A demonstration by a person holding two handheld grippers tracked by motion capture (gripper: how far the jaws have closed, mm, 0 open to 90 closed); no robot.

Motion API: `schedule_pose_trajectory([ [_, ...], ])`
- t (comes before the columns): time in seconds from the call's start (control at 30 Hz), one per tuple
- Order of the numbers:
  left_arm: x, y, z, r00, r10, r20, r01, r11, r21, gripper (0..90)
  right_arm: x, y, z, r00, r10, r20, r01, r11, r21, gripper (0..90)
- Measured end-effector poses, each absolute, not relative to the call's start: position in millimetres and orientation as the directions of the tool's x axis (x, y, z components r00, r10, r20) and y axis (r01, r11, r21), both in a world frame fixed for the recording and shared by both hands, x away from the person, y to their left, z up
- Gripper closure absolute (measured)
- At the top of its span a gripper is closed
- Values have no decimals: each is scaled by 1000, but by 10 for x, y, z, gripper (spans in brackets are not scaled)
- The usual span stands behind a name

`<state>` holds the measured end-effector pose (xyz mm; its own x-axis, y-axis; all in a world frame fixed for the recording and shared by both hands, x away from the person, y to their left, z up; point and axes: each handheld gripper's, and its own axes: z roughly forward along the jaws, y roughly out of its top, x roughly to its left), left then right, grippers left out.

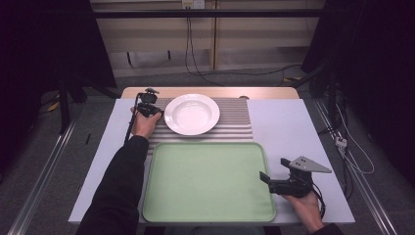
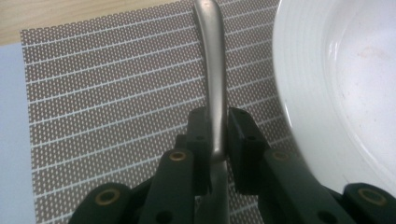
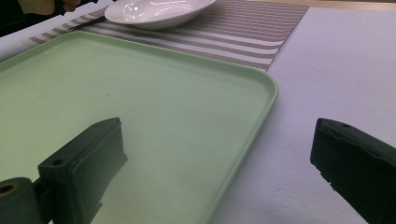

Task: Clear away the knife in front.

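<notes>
Beside white plate (image 2: 345,84), on striped mat (image 2: 107,93): left gripper (image 2: 215,135) jaws clamped on metal handle (image 2: 212,70). Right gripper (image 3: 219,163) jaws wide apart over green tray (image 3: 187,116) edge.

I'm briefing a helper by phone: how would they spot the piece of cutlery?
Find the striped placemat behind the green tray. Left of the white bowl on it, the left tongs grip a slim metal handle, the only metal item there.

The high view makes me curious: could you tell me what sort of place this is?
Probably a lab recording bench: dark curtains flank the white-topped table, loose black cables trail behind, and the round white plate looks staged.
</notes>
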<state>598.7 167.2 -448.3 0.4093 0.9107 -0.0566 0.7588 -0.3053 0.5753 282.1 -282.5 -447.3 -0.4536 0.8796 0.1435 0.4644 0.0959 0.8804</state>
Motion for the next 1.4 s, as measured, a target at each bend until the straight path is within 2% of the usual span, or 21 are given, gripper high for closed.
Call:
schedule_pose_trajectory([
  [1.07, 5271, 2026, -4426, 485, 872, -73, 753, -373, 542, 799, 2819, -2806, -4470, -452, 882, 133, 465, 106, 879, 30],
  [1.4, 5274, 2016, -4421, 491, 868, -71, 753, -382, 536, 790, 2828, -2796, -4472, -455, 880, 135, 466, 106, 878, 30],
])
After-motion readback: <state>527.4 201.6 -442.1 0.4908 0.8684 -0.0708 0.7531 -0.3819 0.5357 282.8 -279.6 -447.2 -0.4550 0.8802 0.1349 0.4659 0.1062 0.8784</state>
